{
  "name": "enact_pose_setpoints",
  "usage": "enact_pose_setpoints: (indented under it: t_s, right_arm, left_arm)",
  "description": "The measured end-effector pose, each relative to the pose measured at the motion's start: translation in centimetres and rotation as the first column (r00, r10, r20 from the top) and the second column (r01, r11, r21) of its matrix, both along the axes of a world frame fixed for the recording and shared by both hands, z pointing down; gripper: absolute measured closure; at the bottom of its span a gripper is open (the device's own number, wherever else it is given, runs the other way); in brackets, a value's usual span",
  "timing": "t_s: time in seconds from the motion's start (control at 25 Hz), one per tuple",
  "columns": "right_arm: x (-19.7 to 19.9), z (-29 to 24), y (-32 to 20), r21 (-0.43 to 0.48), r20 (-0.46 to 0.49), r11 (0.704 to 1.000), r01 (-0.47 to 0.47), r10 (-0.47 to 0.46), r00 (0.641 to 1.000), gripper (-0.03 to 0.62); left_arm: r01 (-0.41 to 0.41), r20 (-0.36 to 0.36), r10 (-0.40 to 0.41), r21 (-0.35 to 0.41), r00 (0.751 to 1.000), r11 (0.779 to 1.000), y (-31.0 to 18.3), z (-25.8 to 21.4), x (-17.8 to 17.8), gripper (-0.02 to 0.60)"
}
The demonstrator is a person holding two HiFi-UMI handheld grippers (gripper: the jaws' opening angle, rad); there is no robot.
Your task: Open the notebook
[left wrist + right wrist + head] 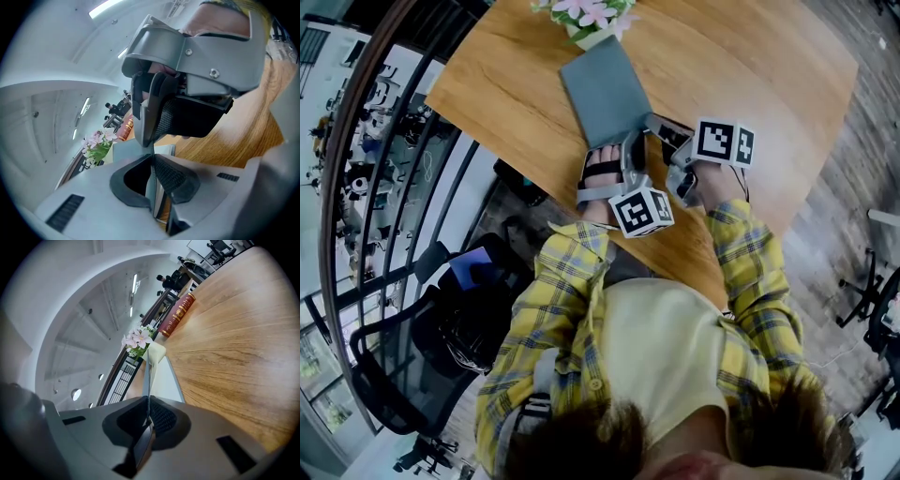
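A flat grey notebook (605, 94) at the wooden table's (750, 75) edge is pinched by the left gripper (152, 159), its thin cover by the right gripper (149, 414)

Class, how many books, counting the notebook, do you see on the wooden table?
2. The grey notebook lies on the table beside the flowers; the red book lies farther along the table, past the flowers. More may lie outside the views.
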State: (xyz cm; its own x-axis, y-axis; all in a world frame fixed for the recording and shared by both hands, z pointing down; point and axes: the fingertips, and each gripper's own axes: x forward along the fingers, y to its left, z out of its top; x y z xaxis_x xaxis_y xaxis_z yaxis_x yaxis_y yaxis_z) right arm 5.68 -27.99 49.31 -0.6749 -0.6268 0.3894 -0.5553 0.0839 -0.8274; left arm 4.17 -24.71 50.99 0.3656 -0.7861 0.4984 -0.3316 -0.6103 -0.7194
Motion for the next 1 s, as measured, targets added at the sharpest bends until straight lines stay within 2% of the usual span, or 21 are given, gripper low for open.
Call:
enact_pose_setpoints:
  t_s: [0.24, 0.36, 0.68, 0.84, 1.0]
  right_arm:
    - [-0.8, -1.3, 0.5, 0.03, -0.016, 0.999, 0.014, -0.014, 1.0, 0.519]
    - [-1.3, -2.3, 0.8, 0.053, -0.024, 0.998, 0.03, -0.029, 0.999, 0.519]
    - [-2.8, -4.5, 1.7, 0.106, -0.112, 0.99, 0.093, -0.081, 0.99, 0.519]
    - [-3.5, -5.4, 2.3, 0.122, -0.112, 0.986, 0.112, -0.099, 0.989, 0.52]
    - [-4.2, -6.2, 2.7, 0.137, -0.111, 0.982, 0.127, -0.113, 0.987, 0.52]
  left_arm:
    - [0.032, -0.069, -0.033, -0.012, 0.997, 0.999, 0.5, -0.8, -0.6, 0.554]
    - [0.038, -0.112, -0.043, -0.047, 0.993, 0.998, 0.7, -1.3, -0.9, 0.51]
    - [0.079, -0.146, -0.08, -0.01, 0.986, 0.997, 1.6, -2.8, -2.0, 0.491]
    - [0.112, -0.169, -0.107, 0.02, 0.98, 0.994, 2.1, -3.4, -2.8, 0.48]
    - [0.156, -0.173, -0.154, 0.001, 0.973, 0.988, 2.6, -3.1, -4.1, 0.454]
